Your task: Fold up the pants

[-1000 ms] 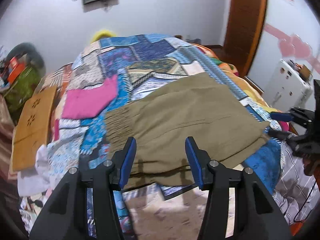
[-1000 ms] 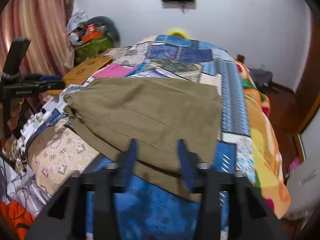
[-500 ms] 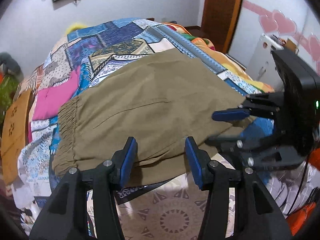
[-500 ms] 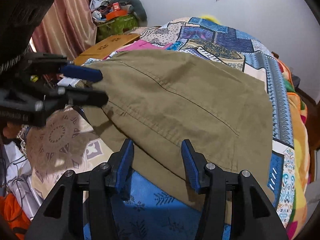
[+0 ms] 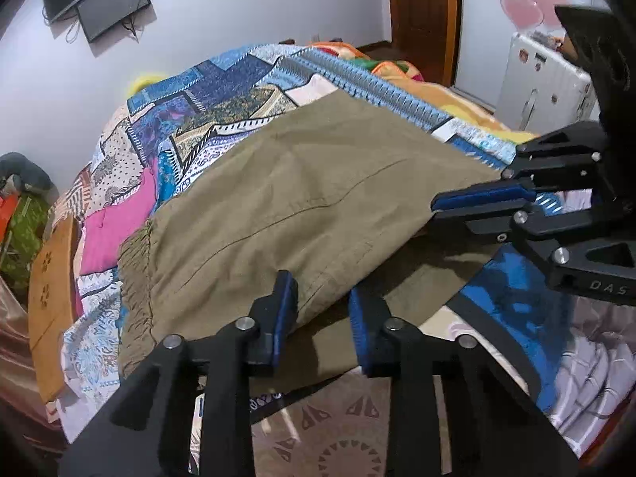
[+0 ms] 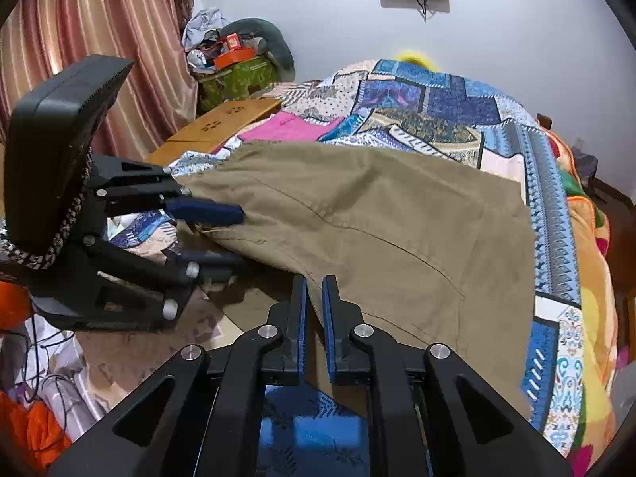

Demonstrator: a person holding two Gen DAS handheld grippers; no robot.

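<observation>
Olive-khaki pants (image 5: pixel 302 202) lie spread on the patchwork bedspread (image 5: pixel 222 91), with the gathered waistband (image 5: pixel 135 278) to the left. My left gripper (image 5: pixel 322 302) stands open around the near edge of the pants, and the cloth lies between its blue pads. It also shows in the right wrist view (image 6: pixel 222 234). My right gripper (image 6: pixel 314 298) is shut on the near edge of the pants (image 6: pixel 377 214), which is lifted off a lower layer. It also shows in the left wrist view (image 5: pixel 445 214).
A pink folded cloth (image 5: pixel 115 226) lies on the bed left of the pants. A wooden lap table (image 6: pixel 222 123) stands at the bed's left side. A white suitcase (image 5: pixel 544 83) and a wooden door (image 5: pixel 425 12) are on the right, curtains (image 6: pixel 99 39) on the left.
Both grippers have moved in to the near edge of the pants. My right gripper has closed from open onto the cloth and raised it. My left gripper stays open.
</observation>
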